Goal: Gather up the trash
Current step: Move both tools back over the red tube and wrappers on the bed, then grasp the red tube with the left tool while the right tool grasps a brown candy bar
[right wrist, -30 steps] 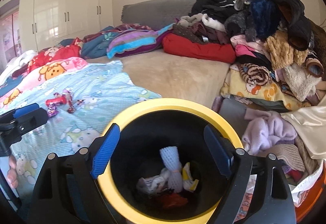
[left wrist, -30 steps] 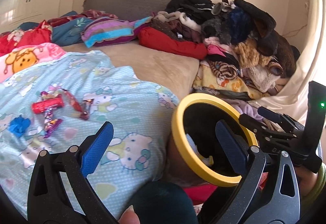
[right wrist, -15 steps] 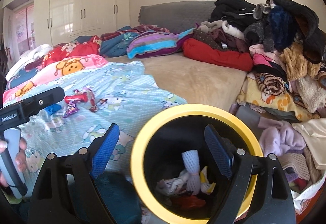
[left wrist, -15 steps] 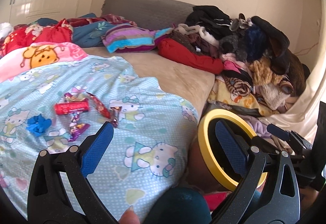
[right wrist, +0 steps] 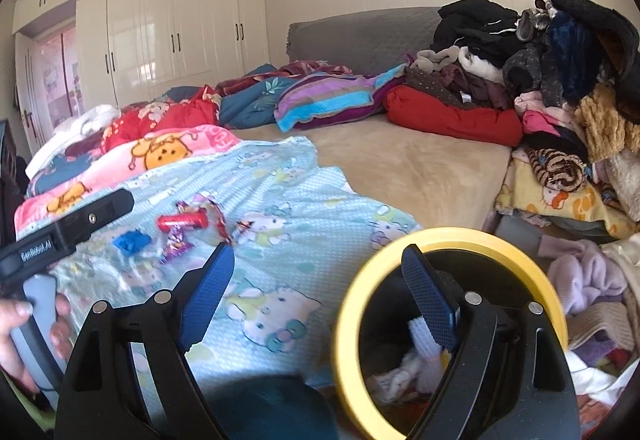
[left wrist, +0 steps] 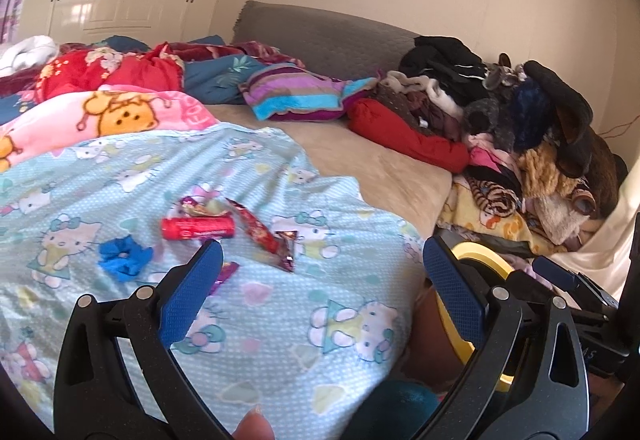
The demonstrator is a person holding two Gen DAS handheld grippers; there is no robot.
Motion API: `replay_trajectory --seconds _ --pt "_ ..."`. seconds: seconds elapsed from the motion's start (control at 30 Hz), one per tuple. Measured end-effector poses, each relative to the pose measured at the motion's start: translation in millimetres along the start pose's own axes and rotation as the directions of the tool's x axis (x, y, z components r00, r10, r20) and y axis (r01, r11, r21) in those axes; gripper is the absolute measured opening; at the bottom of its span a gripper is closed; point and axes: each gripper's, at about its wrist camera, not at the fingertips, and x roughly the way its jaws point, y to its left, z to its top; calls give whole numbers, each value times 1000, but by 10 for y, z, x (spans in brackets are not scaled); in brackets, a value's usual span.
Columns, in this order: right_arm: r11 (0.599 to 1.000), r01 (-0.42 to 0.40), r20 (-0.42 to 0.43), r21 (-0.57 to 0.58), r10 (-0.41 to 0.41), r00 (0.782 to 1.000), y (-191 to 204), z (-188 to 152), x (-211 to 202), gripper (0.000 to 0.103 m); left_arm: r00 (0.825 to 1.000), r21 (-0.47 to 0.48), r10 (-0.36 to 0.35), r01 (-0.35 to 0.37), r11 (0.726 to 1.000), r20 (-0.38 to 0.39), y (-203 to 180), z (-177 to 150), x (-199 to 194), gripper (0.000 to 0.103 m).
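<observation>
Trash lies in a small bunch on the soft light-blue cat-print blanket (left wrist: 260, 320) that covers the near part of the bed. There is a smooth red tube-shaped wrapper (left wrist: 197, 228), a long shiny red candy wrapper (left wrist: 256, 226), a crinkly dark foil wrapper (left wrist: 288, 244), a shiny purple wrapper (right wrist: 175, 246) and a crumpled blue scrap (left wrist: 125, 256), which may be cloth or paper. They sit close together but mostly apart, with the long red one just beside the tube.

The left gripper (left wrist: 320, 290) hangs over the blanket with its bumpy blue fingers (left wrist: 190, 292) wide apart and nothing between them. The right gripper (right wrist: 318, 288) has its fingers wide apart too, and holds nothing.

A round black bin with a yellow rim (right wrist: 452, 236) stands by the bed's edge, below the blanket's corner. White netted trash (right wrist: 424, 344) and other scraps lie inside it.

The blanket is flat and open around the trash. Past it is bare, fuzzy tan bedding (right wrist: 420, 168). A tall lumpy pile of clothes (right wrist: 560, 80) crowds the right side, and folded bright blankets (left wrist: 120, 112) crowd the left.
</observation>
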Motion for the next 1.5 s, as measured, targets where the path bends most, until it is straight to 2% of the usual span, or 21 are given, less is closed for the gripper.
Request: replay_trajectory --seconds 0.27,0.5,0.77,1.03,1.13,1.2,1.37,1.5 --pt "999 -41 -14 -32 40 999 374 55 264 83 999 -48 47 -47 998 3 373 25 -29 92" --pt "997 -79 -53 -21 78 996 578 35 530 83 998 5 59 -59 998 -11 600 133 3 92" --pt "994 -109 -94 -5 108 990 788 25 883 83 994 -5 57 -57 998 -91 993 202 207 92" --pt "991 -133 -135 -13 130 982 942 39 1254 83 986 67 59 -49 997 -159 1304 377 544 92" --pt "990 -141 -158 1 139 978 955 36 1415 75 979 98 67 -49 994 -193 1414 475 732 80" --pt "990 -143 -174 16 143 974 949 27 1515 71 972 128 77 -49 991 -222 1463 500 869 76" --pt "987 -142 -224 79 157 962 893 -1 1817 62 945 148 44 4 989 -324 1569 444 1241 64" --pt "979 -153 -266 137 185 946 845 -38 2046 56 932 197 37 37 980 -361 1558 402 1428 60"
